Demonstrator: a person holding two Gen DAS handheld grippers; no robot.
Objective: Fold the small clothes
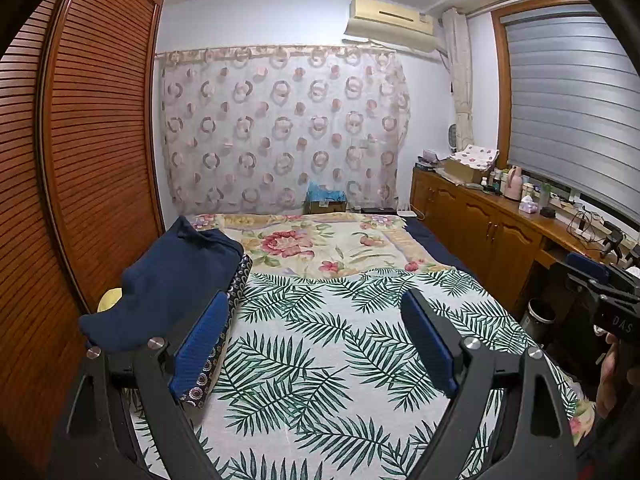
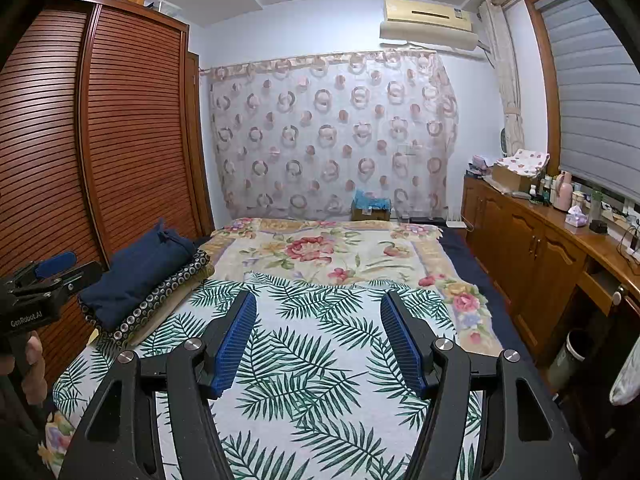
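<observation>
A folded navy garment (image 1: pixel 176 280) lies on top of a stack at the bed's left edge, over a dark patterned piece (image 1: pixel 212 356). The stack also shows in the right wrist view (image 2: pixel 140 272), with the patterned piece (image 2: pixel 160 300) and a beige one under it. My left gripper (image 1: pixel 316 324) is open and empty above the palm-leaf sheet (image 1: pixel 320 360), its left finger close beside the stack. My right gripper (image 2: pixel 318 328) is open and empty over the sheet (image 2: pixel 312 380), to the right of the stack. Each gripper appears at the edge of the other's view.
A floral blanket (image 2: pixel 332 248) covers the far half of the bed. A slatted wooden wardrobe (image 1: pixel 80 140) stands along the left. A wooden sideboard (image 2: pixel 532 248) with bottles and boxes runs along the right, with a bin (image 2: pixel 568 356) by it.
</observation>
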